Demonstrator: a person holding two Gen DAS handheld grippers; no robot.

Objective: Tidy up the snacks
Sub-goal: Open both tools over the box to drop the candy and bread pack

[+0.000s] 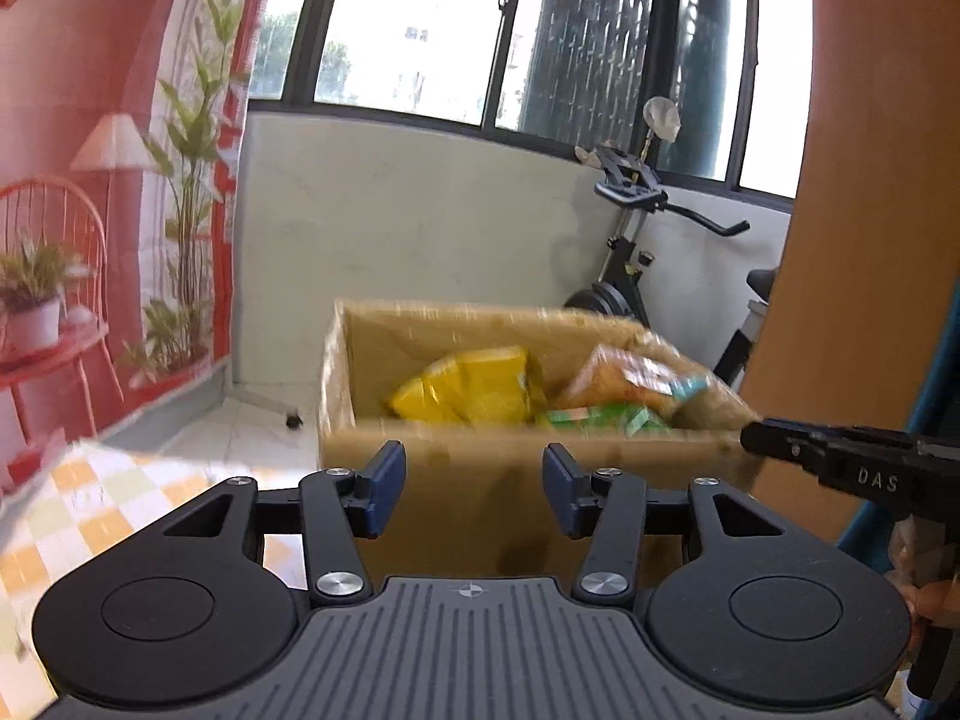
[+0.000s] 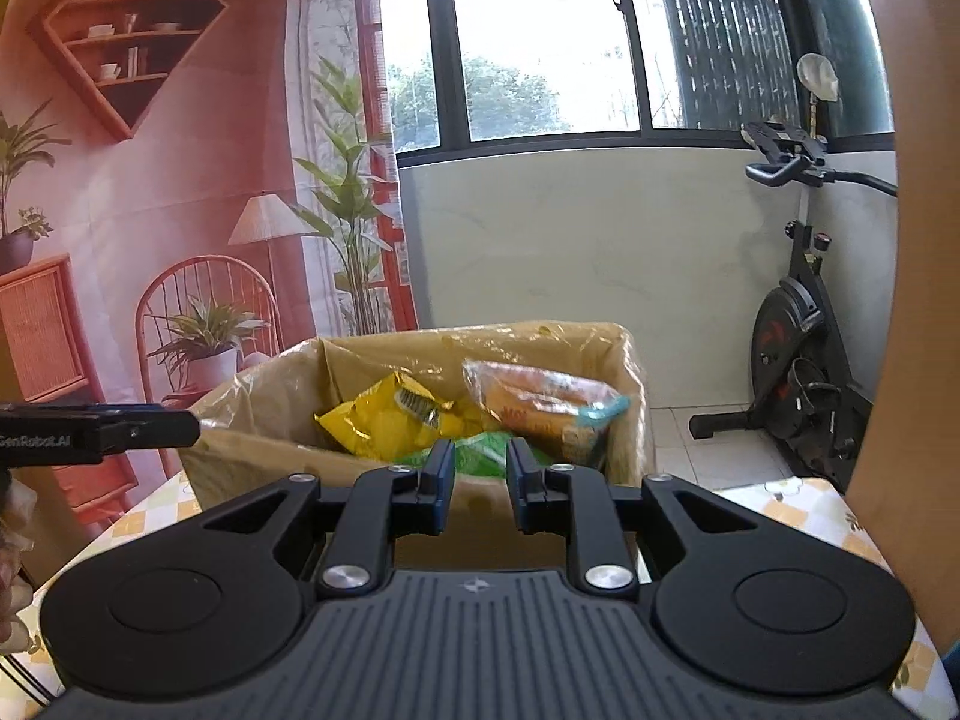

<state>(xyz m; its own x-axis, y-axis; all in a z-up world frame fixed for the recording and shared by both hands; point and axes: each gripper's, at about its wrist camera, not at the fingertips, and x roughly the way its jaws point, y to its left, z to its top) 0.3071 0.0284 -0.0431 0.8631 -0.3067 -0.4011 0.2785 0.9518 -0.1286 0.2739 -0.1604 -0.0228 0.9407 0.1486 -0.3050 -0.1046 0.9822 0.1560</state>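
A plastic-lined cardboard box (image 2: 420, 414) stood on the checked tablecloth (image 2: 804, 510), holding a crinkled yellow snack bag (image 2: 384, 420), an orange packet (image 2: 540, 396) and a green packet (image 2: 480, 450). The left gripper (image 1: 474, 489) and right gripper (image 2: 477, 483) hovered before it, jaws apart and empty.

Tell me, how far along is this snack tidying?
Mostly done, it seems. A yellow bag, an orange bag and a green packet already lie inside the cardboard box. Nothing is in hand: the left gripper and right gripper are both open and empty. No loose snacks show on the checkered tablecloth, though much of it is out of view.
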